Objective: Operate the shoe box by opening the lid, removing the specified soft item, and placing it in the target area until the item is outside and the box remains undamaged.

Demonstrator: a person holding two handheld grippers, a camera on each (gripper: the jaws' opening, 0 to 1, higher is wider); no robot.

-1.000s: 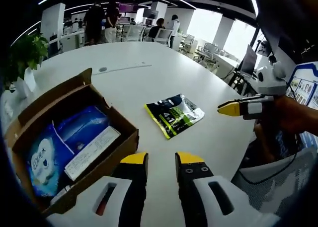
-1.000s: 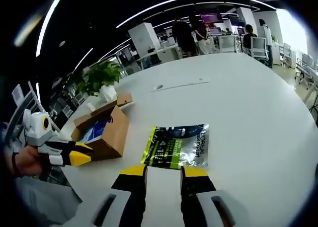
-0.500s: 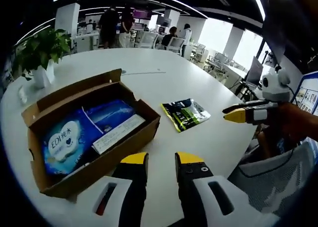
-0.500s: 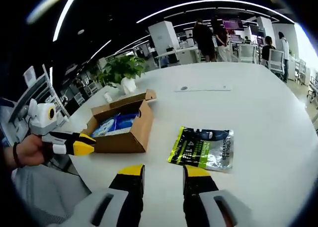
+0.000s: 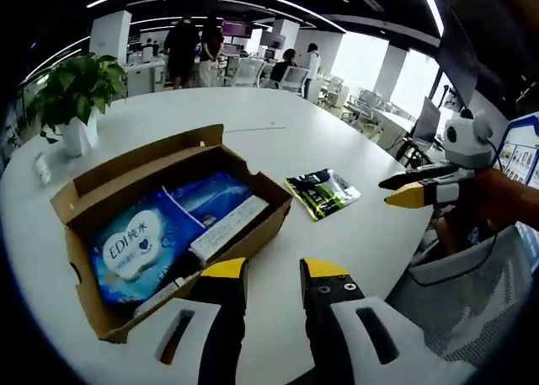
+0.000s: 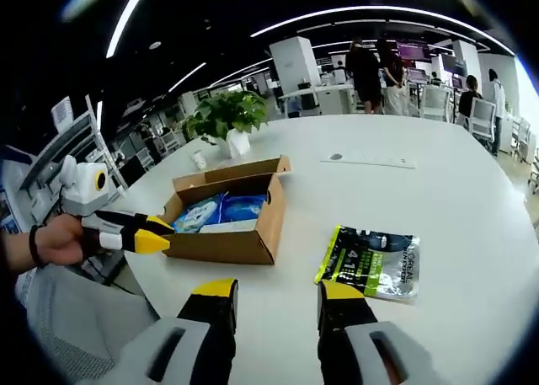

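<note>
When reaching with the left gripper (image 5: 274,271) or right gripper (image 6: 278,288), jaws of both spread and empty, for the blue soft pack (image 5: 135,246) inside the open shoe box (image 5: 244,237) on the bench (image 5: 253,115), near the green pouch (image 5: 322,191), avoid clipping the cardboard wall, tearing or dragging the box.

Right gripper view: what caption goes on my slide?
Open cardboard box with blue packs, a green pouch on the white table, both claws empty.

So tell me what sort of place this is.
Most likely an open-plan office: a large white meeting table, rows of desks and office chairs behind it, a potted plant, and people standing in the background.
</note>
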